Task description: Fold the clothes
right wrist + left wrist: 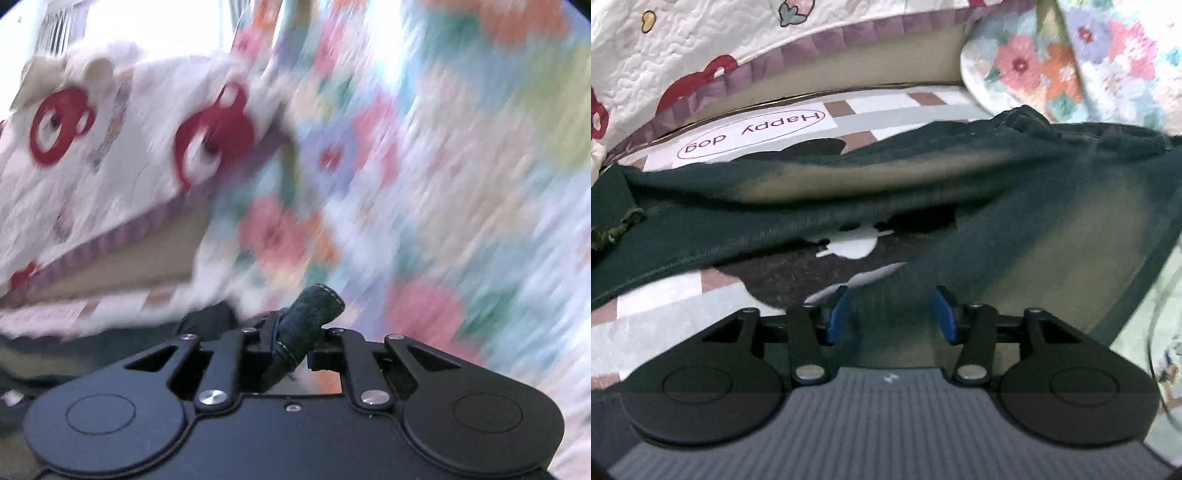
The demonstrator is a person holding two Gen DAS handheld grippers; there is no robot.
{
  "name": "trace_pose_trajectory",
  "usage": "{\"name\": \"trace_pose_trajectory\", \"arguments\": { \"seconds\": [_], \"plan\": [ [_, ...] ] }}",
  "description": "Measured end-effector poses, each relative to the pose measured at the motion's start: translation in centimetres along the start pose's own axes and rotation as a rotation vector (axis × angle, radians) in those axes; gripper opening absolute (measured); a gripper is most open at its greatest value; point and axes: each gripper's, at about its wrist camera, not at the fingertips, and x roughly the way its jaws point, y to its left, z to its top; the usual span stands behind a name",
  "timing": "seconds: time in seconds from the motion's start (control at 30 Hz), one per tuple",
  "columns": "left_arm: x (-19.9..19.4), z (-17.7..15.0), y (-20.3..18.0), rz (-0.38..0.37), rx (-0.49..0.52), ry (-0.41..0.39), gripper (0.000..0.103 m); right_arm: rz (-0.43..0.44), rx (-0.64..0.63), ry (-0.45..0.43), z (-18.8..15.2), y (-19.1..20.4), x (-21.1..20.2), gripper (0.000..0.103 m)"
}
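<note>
Folding looks barely begun: the dark jeans [923, 192] sprawl unfolded across the patterned mat [665, 295], the right gripper [291, 343] clamped on a hem, the left gripper [890, 314] apart above denim.

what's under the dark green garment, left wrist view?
The dark green garment lies on a checked mat printed with "Happy dog" and a black-and-white dog figure. The rest of the print is covered.

Left wrist view looks steeply down, close over the dark garment [923, 192]; right wrist view faces nearer level — both share the floral fabric [424, 166].
</note>
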Motion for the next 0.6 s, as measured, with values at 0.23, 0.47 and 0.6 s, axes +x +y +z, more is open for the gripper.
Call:
{"name": "trace_pose_trajectory", "arguments": {
  "seconds": [0.23, 0.47, 0.6],
  "plan": [
    [-0.1, -5.3, 2.4, 0.008, -0.042, 0.186, 0.057, -0.151, -0.108, 0.426, -5.4, 0.4, 6.1, 0.032],
    [-4.3, -6.5, 7.2, 0.09, -0.108, 0.131, 0.059, -0.129, 0.039, 0.334, -2.7, 0.4, 1.9, 0.041],
    [-7.6, -6.8, 13.0, 0.273, -0.174, 0.134, 0.061, 0.011, -0.007, 0.294, -0.4, 4.3, 1.0, 0.043]
  ]
}}
